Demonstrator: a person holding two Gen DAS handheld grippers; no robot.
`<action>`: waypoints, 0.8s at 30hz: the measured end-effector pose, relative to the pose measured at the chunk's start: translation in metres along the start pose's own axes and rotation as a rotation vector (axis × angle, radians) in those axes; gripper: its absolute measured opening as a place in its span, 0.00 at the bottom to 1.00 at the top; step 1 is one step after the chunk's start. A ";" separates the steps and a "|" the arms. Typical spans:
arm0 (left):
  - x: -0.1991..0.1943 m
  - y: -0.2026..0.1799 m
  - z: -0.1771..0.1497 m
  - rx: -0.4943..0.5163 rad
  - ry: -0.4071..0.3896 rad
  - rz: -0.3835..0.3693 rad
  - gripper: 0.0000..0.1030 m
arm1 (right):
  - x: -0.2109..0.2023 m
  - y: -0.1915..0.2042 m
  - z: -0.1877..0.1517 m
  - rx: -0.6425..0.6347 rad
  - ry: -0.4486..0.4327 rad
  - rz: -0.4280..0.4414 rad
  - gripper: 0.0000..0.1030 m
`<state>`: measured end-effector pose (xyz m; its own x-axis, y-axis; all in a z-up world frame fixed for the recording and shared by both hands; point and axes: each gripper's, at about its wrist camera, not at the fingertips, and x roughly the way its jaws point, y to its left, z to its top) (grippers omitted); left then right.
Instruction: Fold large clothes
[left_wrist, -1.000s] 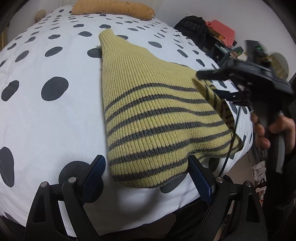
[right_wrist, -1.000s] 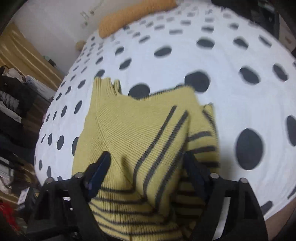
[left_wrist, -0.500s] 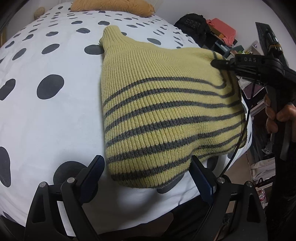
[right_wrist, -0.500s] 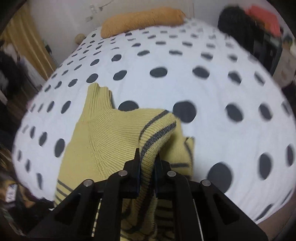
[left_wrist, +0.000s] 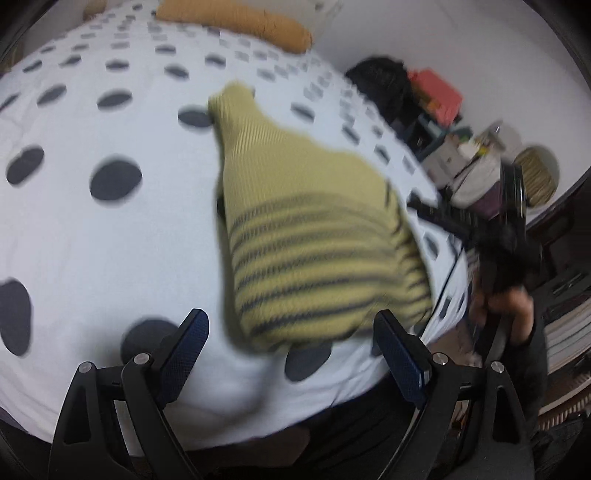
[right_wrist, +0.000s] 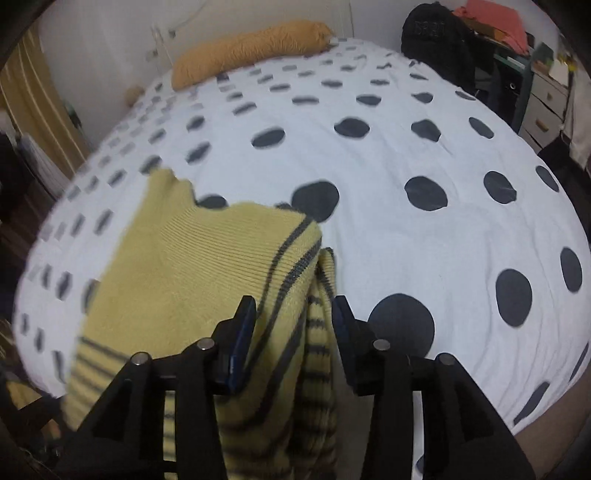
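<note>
A yellow knit sweater with grey stripes lies folded on the white bed with dark dots, its neck pointing to the far end. My left gripper is open and empty, its blue pads on either side of the sweater's near hem. My right gripper is open, its jaws apart around a folded striped edge of the sweater, no longer pinching it. The right gripper also shows in the left wrist view beside the sweater's right edge.
An orange bolster pillow lies at the head of the bed. A black bag, red items and drawers crowd the right side. A yellow curtain hangs at left. The bed's near edge is just ahead of the left gripper.
My right gripper, shut on the sweater's striped edge half a second ago, has opened and let it go. The lifted edge has dropped onto the sweater. The left view has shifted and blurred.
</note>
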<state>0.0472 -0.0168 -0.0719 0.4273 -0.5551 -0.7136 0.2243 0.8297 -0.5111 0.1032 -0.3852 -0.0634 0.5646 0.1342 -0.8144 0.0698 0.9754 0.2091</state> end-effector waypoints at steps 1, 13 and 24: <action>-0.009 -0.003 0.007 0.008 -0.036 0.003 0.89 | -0.015 0.003 -0.005 0.020 -0.021 0.021 0.42; 0.074 -0.044 0.014 0.320 -0.022 0.369 0.89 | 0.029 0.014 -0.072 0.110 0.156 0.177 0.00; 0.021 -0.037 -0.051 0.361 -0.074 0.272 0.91 | 0.028 0.017 -0.070 0.100 0.143 0.172 0.00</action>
<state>0.0030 -0.0618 -0.0922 0.5715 -0.3198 -0.7557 0.3808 0.9191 -0.1010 0.0620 -0.3524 -0.1205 0.4533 0.3270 -0.8292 0.0677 0.9150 0.3978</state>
